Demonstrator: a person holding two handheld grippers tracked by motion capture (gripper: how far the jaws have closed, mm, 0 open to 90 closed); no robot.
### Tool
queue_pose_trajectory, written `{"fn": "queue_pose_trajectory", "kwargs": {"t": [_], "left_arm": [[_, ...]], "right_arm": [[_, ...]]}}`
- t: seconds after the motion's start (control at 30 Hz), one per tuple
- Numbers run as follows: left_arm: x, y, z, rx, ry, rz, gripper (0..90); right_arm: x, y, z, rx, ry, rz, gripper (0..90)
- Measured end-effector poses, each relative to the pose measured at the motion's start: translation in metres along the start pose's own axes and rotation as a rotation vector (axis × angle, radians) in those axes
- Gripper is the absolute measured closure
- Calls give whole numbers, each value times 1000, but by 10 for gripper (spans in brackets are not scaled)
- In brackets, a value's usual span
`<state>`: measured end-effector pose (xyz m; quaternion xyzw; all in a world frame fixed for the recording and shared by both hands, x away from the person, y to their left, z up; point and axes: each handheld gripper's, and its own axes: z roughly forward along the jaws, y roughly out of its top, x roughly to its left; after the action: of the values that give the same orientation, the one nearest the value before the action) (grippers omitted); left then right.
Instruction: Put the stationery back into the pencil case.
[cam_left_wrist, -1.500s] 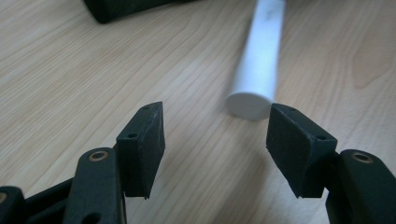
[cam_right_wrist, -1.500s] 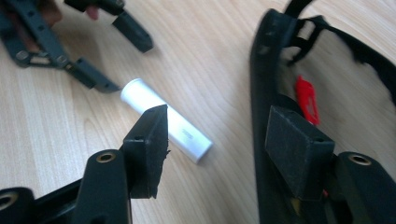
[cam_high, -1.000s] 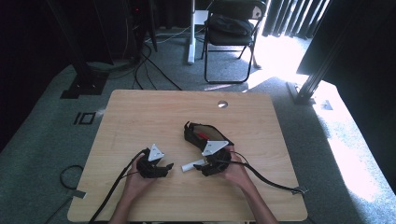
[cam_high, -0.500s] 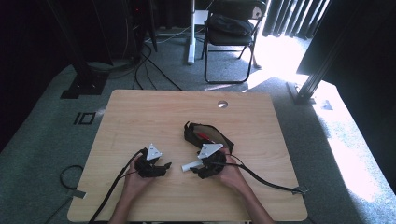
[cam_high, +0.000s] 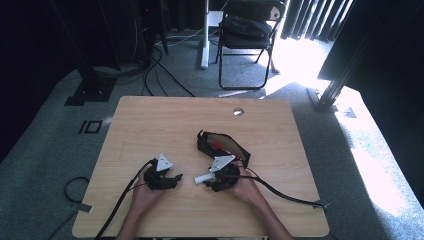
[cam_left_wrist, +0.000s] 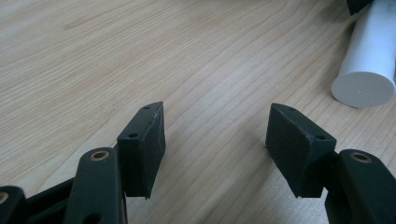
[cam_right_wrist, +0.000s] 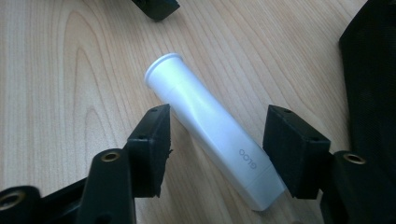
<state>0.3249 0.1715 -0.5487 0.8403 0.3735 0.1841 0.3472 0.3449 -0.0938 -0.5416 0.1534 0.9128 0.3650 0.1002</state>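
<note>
Straddling the white tube (cam_right_wrist: 212, 140), the right gripper (cam_right_wrist: 215, 135) gapes, ungripped; next, probably close. Left gripper (cam_left_wrist: 215, 135) gapes empty.

Far half and left side of table (cam_high: 150, 120) bare, wide room there. Near centre crowded: black pouch (cam_high: 222, 145) lies just beyond right gripper (cam_high: 212, 181), white tube (cam_right_wrist: 210, 128) lies between its open jaws, touching neither clearly. Bare wood between left gripper (cam_left_wrist: 215, 140) jaws; tube end just beside it, at its front right. Cables (cam_high: 287, 192) trail over near edge.
</note>
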Motion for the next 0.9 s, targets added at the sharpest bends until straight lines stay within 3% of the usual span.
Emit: {"fn": "queue_pose_trajectory", "kwargs": {"t": [0.5, 0.9], "left_arm": [[2, -1, 1, 4, 7, -5, 383], [5, -2, 1, -1, 15, -14, 383]], "right_arm": [[2, -2, 4, 12, 12, 3, 549], [2, -3, 4, 11, 25, 56, 692]]}}
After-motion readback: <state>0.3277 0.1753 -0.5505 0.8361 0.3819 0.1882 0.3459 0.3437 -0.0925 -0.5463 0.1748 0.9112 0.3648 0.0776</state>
